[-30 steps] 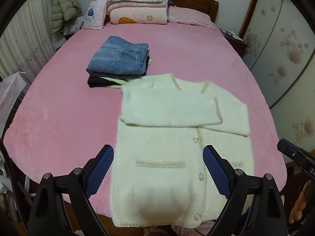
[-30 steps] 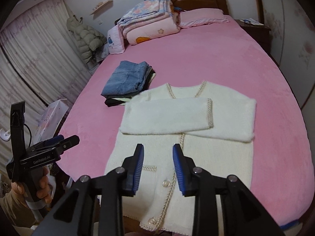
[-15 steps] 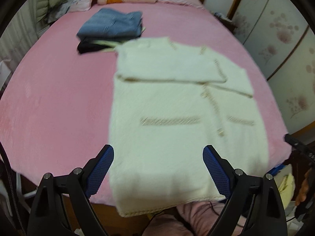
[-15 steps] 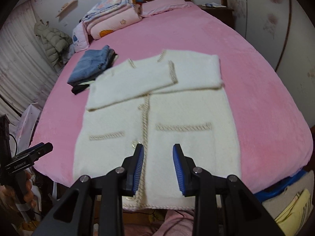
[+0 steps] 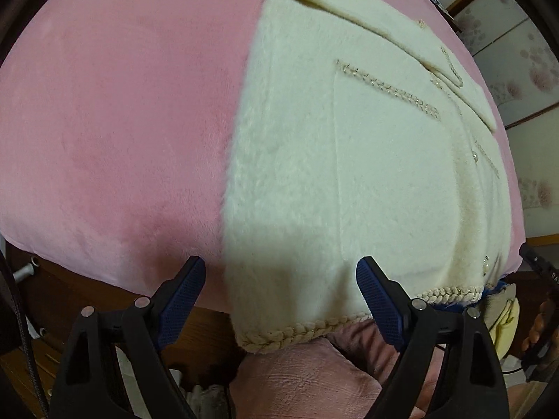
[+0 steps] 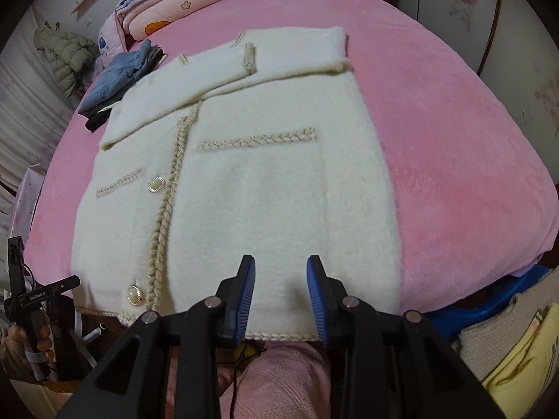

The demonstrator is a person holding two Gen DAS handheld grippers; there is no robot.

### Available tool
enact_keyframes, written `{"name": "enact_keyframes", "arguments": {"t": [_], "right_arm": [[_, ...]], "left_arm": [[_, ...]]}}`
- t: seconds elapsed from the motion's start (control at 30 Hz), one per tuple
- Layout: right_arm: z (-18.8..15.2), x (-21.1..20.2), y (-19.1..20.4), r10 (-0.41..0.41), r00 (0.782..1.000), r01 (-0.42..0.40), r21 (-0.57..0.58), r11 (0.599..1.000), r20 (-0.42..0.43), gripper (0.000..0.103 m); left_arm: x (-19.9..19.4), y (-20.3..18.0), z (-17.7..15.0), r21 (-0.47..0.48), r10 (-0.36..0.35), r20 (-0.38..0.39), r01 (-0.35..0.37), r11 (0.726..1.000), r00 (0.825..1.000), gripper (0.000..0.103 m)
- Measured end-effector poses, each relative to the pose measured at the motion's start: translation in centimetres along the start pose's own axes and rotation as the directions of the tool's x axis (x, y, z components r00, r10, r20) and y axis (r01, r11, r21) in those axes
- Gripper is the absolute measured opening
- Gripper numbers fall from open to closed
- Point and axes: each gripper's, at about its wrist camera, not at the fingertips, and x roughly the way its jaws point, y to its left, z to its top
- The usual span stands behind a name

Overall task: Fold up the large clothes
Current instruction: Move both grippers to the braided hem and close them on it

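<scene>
A cream fuzzy cardigan (image 6: 244,181) with braided trim and pearl buttons lies flat on the pink bed (image 6: 454,139), both sleeves folded across the chest. Its hem hangs at the bed's near edge. In the left wrist view the cardigan (image 5: 349,174) fills the right half. My left gripper (image 5: 279,289) is open wide, its jaws straddling the cardigan's bottom left corner just above the hem. My right gripper (image 6: 281,286) is open with a narrow gap, just above the hem on the right side of the cardigan, empty.
A stack of folded jeans and dark clothes (image 6: 118,80) lies on the bed beyond the cardigan's left shoulder. Folded quilts and pillows (image 6: 167,3) sit at the headboard. A puffer coat (image 6: 66,56) hangs at the left. The left gripper's handle (image 6: 31,300) shows at the lower left.
Both grippers have dropped and moved in close to the cardigan's hem at the bed's near edge. The left gripper shifted to the left corner. Neither jaw opening has changed.
</scene>
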Motion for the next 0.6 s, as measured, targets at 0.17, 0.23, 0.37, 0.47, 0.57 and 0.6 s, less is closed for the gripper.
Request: {"name": "enact_keyframes", "arguments": {"t": [0.17, 0.23, 0.37, 0.47, 0.57, 0.6], "right_arm": [[-0.4, 0.6, -0.8, 0.014, 0.999, -0.014, 0.005, 1.000, -0.029, 0.037], [-0.6, 0.8, -1.2, 0.021, 0.999, -0.021, 0.010, 1.000, -0.037, 0.045], [-1.1, 1.0, -2.6, 0.013, 0.999, -0.011, 0.038, 0.999, -0.046, 0.045], [-1.5, 1.3, -4.3, -0.005, 0.998, 0.009, 0.075, 0.997, -0.056, 0.046], [-1.9, 1.8, -6.3, -0.034, 0.997, 0.041, 0.111, 0.993, -0.066, 0.046], [-2.0, 2.1, -7.0, -0.039, 0.997, 0.047, 0.126, 0.991, -0.069, 0.046]], "left_arm": [[2.0, 0.9, -1.4, 0.020, -0.016, -0.044, 0.017, 1.000, 0.999, 0.087], [2.6, 0.9, -2.0, 0.038, -0.014, -0.055, 0.016, 0.999, 0.998, 0.087], [3.0, 1.2, -2.6, 0.038, -0.025, -0.059, 0.027, 0.999, 0.998, 0.087], [3.2, 1.6, -3.0, 0.040, -0.030, -0.058, 0.033, 0.999, 0.998, 0.085], [3.3, 1.8, -3.3, 0.033, -0.038, -0.059, 0.040, 0.999, 0.998, 0.084], [3.6, 1.4, -3.1, 0.031, -0.040, -0.059, 0.042, 0.999, 0.997, 0.084]]}}
